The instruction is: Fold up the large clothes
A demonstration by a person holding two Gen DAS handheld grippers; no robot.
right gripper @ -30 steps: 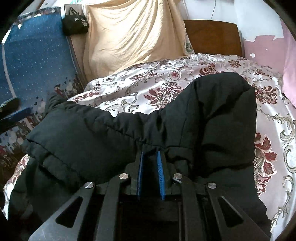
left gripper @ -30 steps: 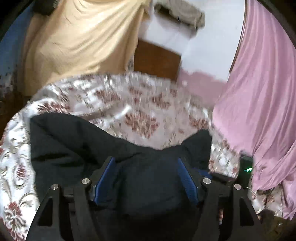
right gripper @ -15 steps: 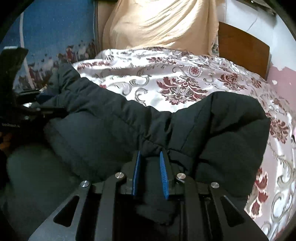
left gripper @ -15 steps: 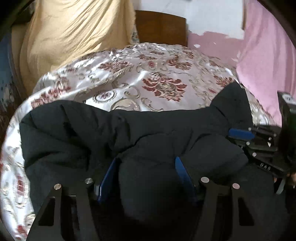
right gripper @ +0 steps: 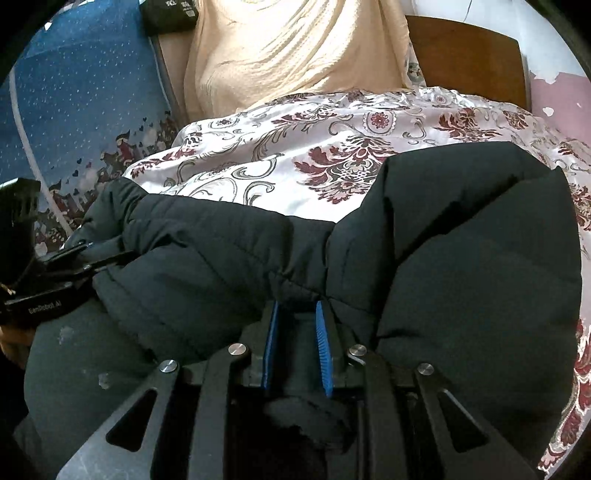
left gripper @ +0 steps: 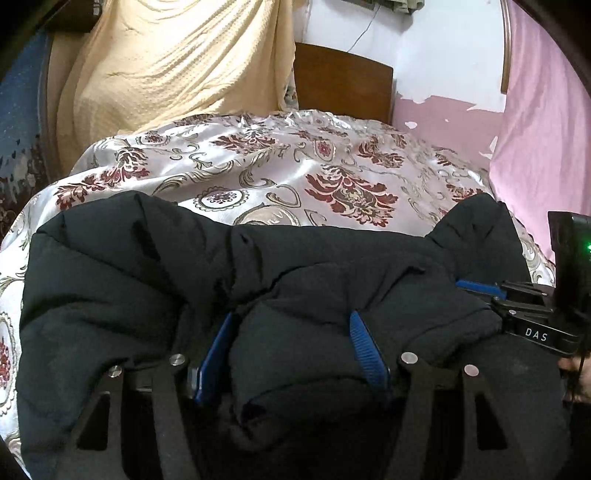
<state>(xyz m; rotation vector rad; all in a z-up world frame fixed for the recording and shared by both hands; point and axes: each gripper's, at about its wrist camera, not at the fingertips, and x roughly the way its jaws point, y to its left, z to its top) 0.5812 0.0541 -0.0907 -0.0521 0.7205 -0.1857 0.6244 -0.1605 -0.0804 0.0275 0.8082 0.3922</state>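
A black puffy jacket [left gripper: 155, 280] lies bunched on the near end of a bed with a floral satin cover [left gripper: 280, 173]. My left gripper [left gripper: 291, 321] is shut on a thick fold of the jacket, its blue pads [left gripper: 364, 347] wide apart around the padding. My right gripper [right gripper: 295, 314] is shut on a thinner fold of the jacket [right gripper: 480, 258], pads close together. The right gripper also shows at the right edge of the left wrist view [left gripper: 480, 288], clamped on the fabric. The left gripper's body shows at the left edge of the right wrist view [right gripper: 55, 266].
A cream cloth [left gripper: 166, 66] hangs behind the bed next to a wooden headboard [left gripper: 343, 85]. A pink curtain [left gripper: 543, 122] hangs at the right. A blue patterned fabric [right gripper: 74, 103] stands at the left, with a black bag [right gripper: 170, 14] above it.
Both grippers have carried the jacket toward the near end of the bed and drawn closer together; each has kept its hold throughout. The jacket is more bunched between them.
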